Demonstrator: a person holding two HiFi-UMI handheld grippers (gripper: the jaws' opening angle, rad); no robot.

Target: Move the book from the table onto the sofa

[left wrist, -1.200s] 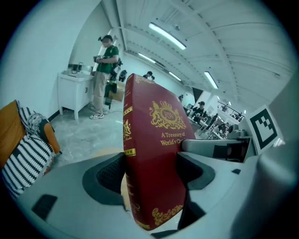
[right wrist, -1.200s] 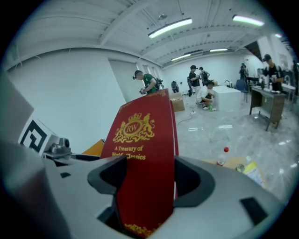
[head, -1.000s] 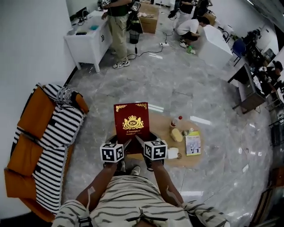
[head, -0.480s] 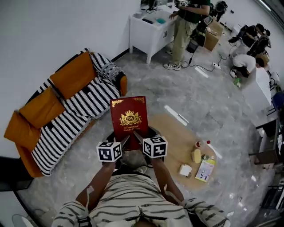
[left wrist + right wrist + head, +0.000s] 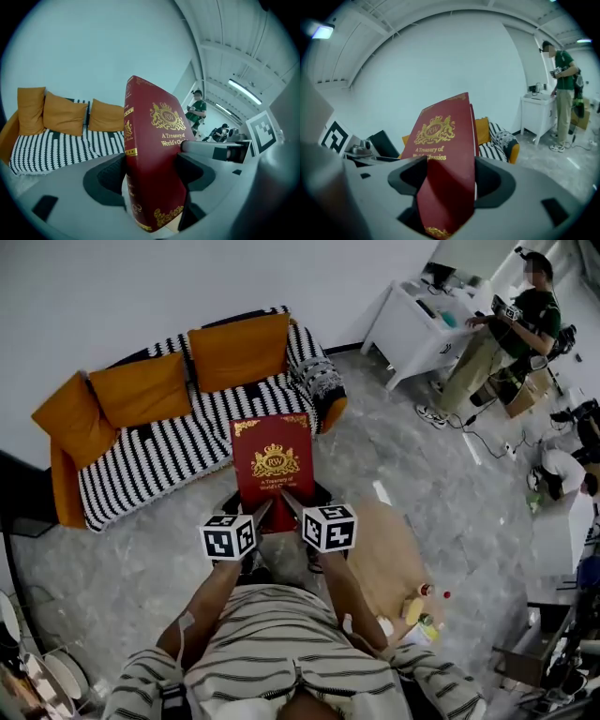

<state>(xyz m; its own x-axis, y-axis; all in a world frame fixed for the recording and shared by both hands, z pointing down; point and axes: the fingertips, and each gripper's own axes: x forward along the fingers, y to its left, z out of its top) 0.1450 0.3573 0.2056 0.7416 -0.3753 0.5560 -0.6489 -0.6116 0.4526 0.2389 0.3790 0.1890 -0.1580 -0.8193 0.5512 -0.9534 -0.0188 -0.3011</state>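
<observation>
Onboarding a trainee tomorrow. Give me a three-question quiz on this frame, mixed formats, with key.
1. True or false: the book lies on the sofa.
2. How many grippers are shut on the book? A none, B one, C two.
3. Fill in: the sofa's cushions are ____ in colour.
Key: 1 false, it is held in the air. 2 C, the left gripper and the right gripper. 3 orange.

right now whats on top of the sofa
Three orange cushions along the back and a patterned pillow at one end of the striped sofa. The book hides part of its seat.
</observation>
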